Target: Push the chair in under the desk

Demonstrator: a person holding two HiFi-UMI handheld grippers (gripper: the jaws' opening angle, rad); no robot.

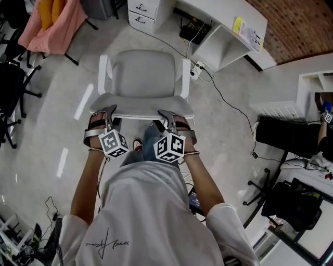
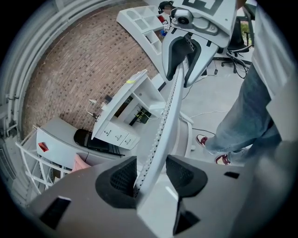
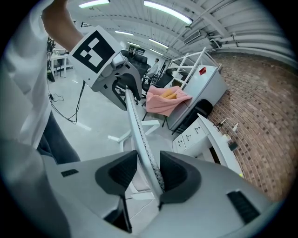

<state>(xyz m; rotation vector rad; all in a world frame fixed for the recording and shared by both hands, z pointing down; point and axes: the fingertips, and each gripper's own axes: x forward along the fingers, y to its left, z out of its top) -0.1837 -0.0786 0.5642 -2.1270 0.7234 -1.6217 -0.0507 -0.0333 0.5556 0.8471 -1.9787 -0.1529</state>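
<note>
Squarely in front of the person stands the pale grey office chair with white armrests [image 1: 143,72]. It is on the polished grey floor [image 1: 57,130], out in the open and not under the desk. The white desk with an open shelf below [image 1: 223,23] is along the floor's far edge by the red brick wall [image 1: 296,23]. A strip of bare floor shows between the chair's seat and the white drawer unit [image 1: 143,13] beside the desk.

Both tools are at the top rim of the chair's mesh backrest [image 1: 140,108], one towards each end. The left gripper [image 2: 150,175] has its jaws wide, with the rim running between them. The mesh face lies against one dark pad [image 2: 122,179], while the other pad stands clear of the rim. The right gripper [image 3: 142,173] is likewise wide astride the rim, which leans on one pad [image 3: 171,174] and leaves a gap at the other.

A white power strip [image 1: 196,70] lies on the floor just beside the chair's right armrest, and a black cable [image 1: 229,104] trails from it. A pink cloth [image 1: 52,23] is draped at the floor's far left corner, near black office chairs [image 1: 10,88].
</note>
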